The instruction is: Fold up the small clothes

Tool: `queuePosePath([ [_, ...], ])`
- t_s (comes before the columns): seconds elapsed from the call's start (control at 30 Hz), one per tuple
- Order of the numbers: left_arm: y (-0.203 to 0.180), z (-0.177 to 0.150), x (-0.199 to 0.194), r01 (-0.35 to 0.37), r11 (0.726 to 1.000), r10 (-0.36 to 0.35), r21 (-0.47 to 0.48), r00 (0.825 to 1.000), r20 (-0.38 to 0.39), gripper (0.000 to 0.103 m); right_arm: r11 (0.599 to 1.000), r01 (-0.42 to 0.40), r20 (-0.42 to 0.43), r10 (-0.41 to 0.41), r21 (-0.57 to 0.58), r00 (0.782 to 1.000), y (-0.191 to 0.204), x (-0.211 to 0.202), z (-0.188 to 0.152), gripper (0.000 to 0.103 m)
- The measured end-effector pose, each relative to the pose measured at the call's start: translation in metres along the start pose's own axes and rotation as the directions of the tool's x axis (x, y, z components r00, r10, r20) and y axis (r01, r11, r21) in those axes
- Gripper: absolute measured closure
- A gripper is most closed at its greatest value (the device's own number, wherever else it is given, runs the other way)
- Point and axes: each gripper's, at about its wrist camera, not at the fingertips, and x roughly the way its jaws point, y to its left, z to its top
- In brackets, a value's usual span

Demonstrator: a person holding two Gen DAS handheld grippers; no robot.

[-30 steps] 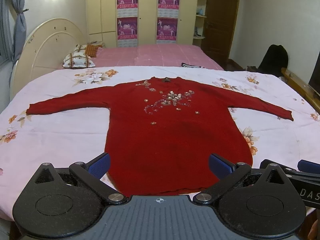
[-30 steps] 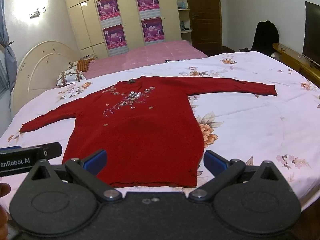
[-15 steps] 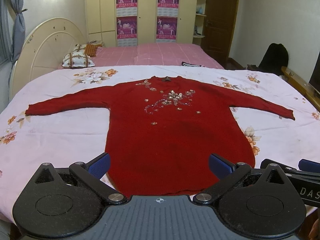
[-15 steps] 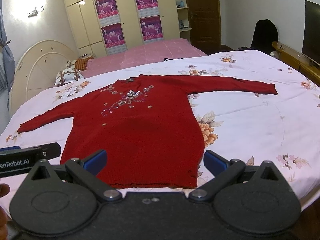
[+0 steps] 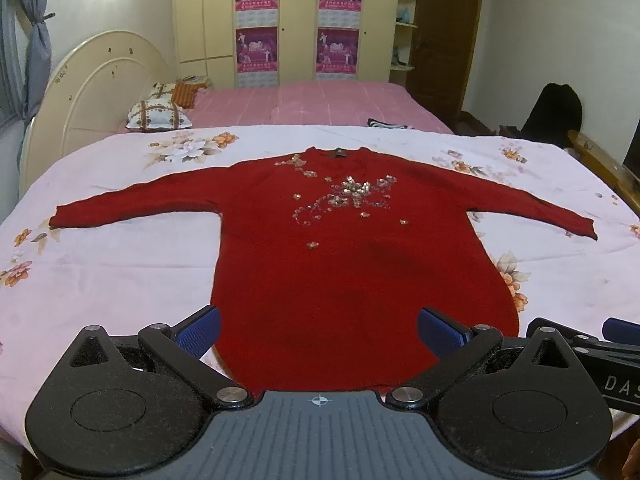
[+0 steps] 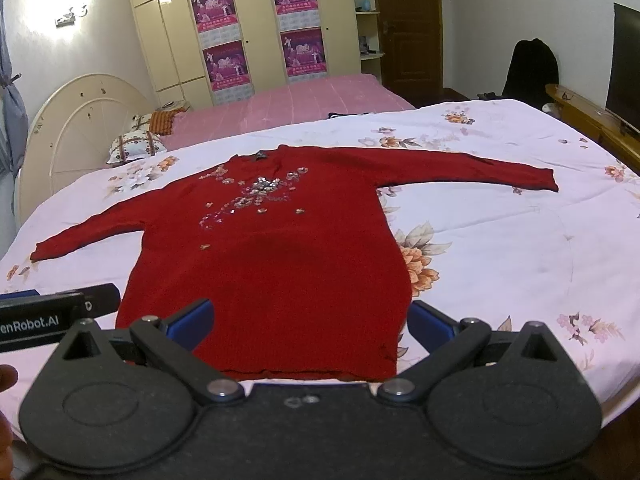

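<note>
a red sweater (image 5: 352, 272) is spread flat at frame centre on the bed (image 5: 100, 272); left gripper (image 5: 320, 330) and right gripper (image 6: 310, 320) are held wide apart, apparently empty.

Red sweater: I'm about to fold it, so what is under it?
The sweater lies flat, sleeves spread, on a white floral bedsheet that shows all around it. Whether anything else lies beneath is hidden by the knit. Both grippers hover open, off it.

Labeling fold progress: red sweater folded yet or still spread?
Spread. The red sweater lies flat, face up on the floral bedsheet, both sleeves stretched out sideways, hem unfolded; neither open gripper touches it.
</note>
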Motion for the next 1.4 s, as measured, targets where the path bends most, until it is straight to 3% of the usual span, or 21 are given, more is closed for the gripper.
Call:
queuePosePath([
  [0.4, -0.015, 0.014, 0.040, -0.021, 0.999, 0.022, 0.025, 1.000, -0.012, 0.000, 0.999, 0.034, 0.019, -0.034, -0.014, 0.999, -0.020, 0.031, 0.011, 0.001],
  [0.77, -0.049, 0.049, 0.113, -0.002, 0.998, 0.004, 0.065, 1.000, -0.030, 0.000, 0.997, 0.081, 0.061, -0.081, 0.001, 0.995, -0.065, 0.083, 0.045, 0.002],
  [1.0, -0.072, 0.074, 0.173, 0.038, 0.999, -0.035, 0.039, 0.997, -0.062, 0.000, 0.994, 0.098, -0.003, -0.098, 0.046, 0.995, -0.102, 0.137, 0.066, 0.020],
  [1.27, -0.103, 0.101, 0.239, 0.031, 0.997, -0.025, 0.070, 0.997, -0.079, 0.000, 0.980, 0.147, -0.047, -0.142, 0.133, 0.989, -0.160, 0.203, 0.089, 0.040],
  [1.4, -0.119, 0.113, 0.270, 0.021, 0.994, -0.013, 0.104, 0.996, -0.083, 0.000, 0.965, 0.185, -0.067, -0.175, 0.189, 0.982, -0.195, 0.233, 0.102, 0.044],
])
